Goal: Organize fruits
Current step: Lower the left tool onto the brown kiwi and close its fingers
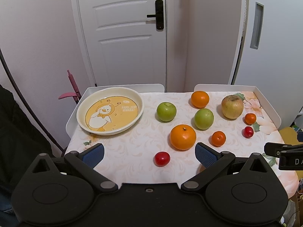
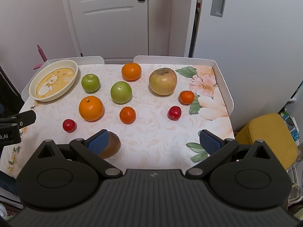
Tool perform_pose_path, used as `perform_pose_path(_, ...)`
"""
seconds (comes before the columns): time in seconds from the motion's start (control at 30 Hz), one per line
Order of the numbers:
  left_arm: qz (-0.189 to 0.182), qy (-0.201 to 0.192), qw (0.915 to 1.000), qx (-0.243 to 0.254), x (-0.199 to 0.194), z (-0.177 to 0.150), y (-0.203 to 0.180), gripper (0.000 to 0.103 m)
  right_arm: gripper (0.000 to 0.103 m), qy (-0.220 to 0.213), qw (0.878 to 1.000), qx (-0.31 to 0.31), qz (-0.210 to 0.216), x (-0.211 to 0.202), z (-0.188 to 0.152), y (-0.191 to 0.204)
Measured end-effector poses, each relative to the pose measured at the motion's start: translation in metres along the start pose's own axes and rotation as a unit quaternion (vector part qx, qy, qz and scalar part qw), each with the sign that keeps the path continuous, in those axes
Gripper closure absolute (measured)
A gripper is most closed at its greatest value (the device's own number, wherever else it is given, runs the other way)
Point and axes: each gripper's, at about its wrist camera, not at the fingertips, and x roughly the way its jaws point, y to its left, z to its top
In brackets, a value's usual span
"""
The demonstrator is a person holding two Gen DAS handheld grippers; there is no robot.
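- The left gripper (image 1: 149, 154) hangs over the near edge of the tabletop (image 1: 128, 151) with its blue-padded jaws spread wide and nothing between them; a small red fruit (image 1: 162, 158) lies on the cloth just ahead of the gap.
- The right gripper (image 2: 154, 143) is likewise spread wide and holds nothing; its left pad (image 2: 98, 141) sits in front of a brown kiwi (image 2: 111, 148), whether touching it I cannot tell.
- A cream plate (image 1: 110, 94) with a duck picture lies at the far left of the tabletop, with no fruit in it.
- Just right of the plate stands a green apple (image 1: 166, 111); a second green apple (image 1: 203, 118) lies further right, near the middle.
- A large orange (image 1: 183, 137) sits near the left gripper's right pad; another orange (image 1: 200, 96) is by the far edge.
- A yellowish apple (image 1: 232, 106) stands at the far right, the biggest fruit there.
- Two small tangerines lie apart: one (image 1: 218, 138) just right of the large orange, one (image 1: 250, 118) near the right rim.
- A second small red fruit (image 1: 248, 131) lies just near of that right-hand tangerine.
- All fruits rest apart on a flowered cloth (image 2: 204, 83), within a white raised rim (image 2: 223, 79).
- A white door (image 1: 121, 34) stands beyond the far edge, and a yellow stool (image 2: 269, 138) is right of the tabletop.
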Motion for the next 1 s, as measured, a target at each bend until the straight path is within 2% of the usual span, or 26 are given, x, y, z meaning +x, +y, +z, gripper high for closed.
perform_pose_path(0.2,-0.005,-0.003,1.0,0.002,0.002,0.003,-0.001,0.0,0.0,-0.001,1.0,0.007,-0.001,0.0,0.0,0.0)
perform_pose_path(0.33,0.005,-0.011,0.9998,0.014,-0.001,0.008,-0.001,0.0,0.0,0.002,1.0,0.029,-0.001,-0.002,0.001,-0.005)
perform_pose_path(0.6,-0.022,-0.009,0.9986,0.048,0.014,0.009,-0.004,0.0,0.0,0.001,0.998,0.053,-0.014,0.005,-0.002,-0.018)
perform_pose_path(0.87,-0.06,-0.004,0.9957,0.07,0.025,-0.002,-0.034,0.0,0.0,-0.004,1.0,0.025,0.005,0.027,0.001,-0.048)
perform_pose_path(1.0,-0.068,0.004,0.9956,0.065,0.034,-0.008,-0.056,0.0,0.0,0.002,1.0,0.003,0.027,0.048,0.001,-0.068)
